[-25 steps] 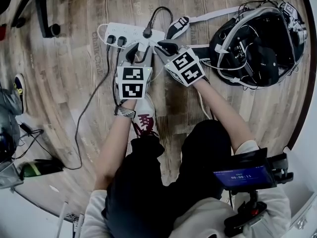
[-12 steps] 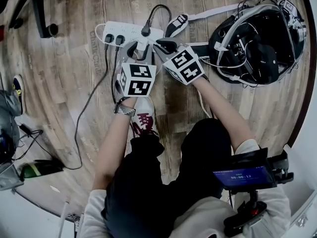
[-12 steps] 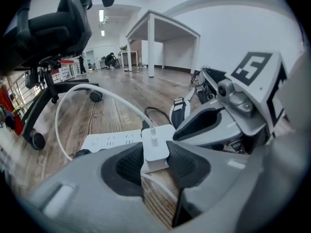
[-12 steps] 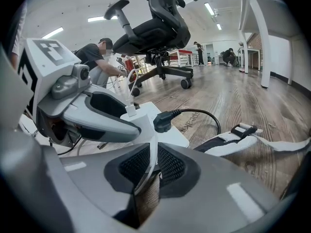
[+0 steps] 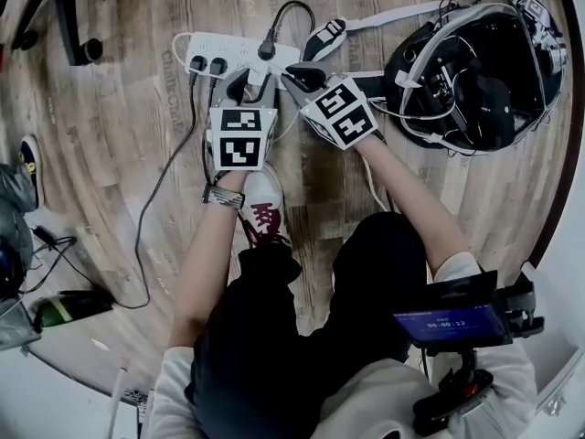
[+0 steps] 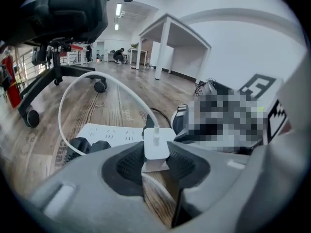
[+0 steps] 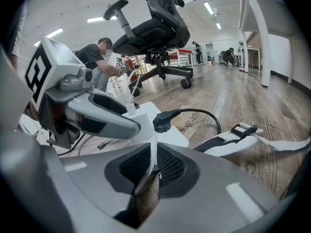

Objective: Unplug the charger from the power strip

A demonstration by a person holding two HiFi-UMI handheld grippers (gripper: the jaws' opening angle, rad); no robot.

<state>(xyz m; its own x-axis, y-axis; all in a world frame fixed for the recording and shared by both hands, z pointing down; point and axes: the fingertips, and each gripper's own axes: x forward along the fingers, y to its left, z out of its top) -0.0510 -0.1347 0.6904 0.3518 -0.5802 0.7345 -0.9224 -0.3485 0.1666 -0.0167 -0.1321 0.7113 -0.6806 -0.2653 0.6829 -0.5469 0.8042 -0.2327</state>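
A white power strip (image 5: 228,55) lies on the wood floor in front of me. My left gripper (image 5: 251,85) is shut on a small white charger block (image 6: 156,148) at the strip's near edge, and a white cable arcs up from it. Whether the charger's prongs still sit in the strip (image 6: 112,132) is hidden. In the left gripper view the charger sits between the pads of that gripper (image 6: 156,159). My right gripper (image 5: 297,76) is shut on the strip's white end (image 7: 165,132), thin white edge between its pads (image 7: 150,166). The left gripper (image 7: 97,113) shows beside it.
Two black plugs (image 5: 206,65) and a third black plug (image 5: 267,55) with a looping cord sit in the strip. A black bag full of gear (image 5: 475,71) lies at the right, a strap (image 5: 329,39) beside the strip. An office chair (image 7: 160,28) stands behind. My shoe (image 5: 263,204) is below the grippers.
The left gripper has shifted slightly left and squared up while staying shut on the charger. The right gripper has stayed at the strip's end.
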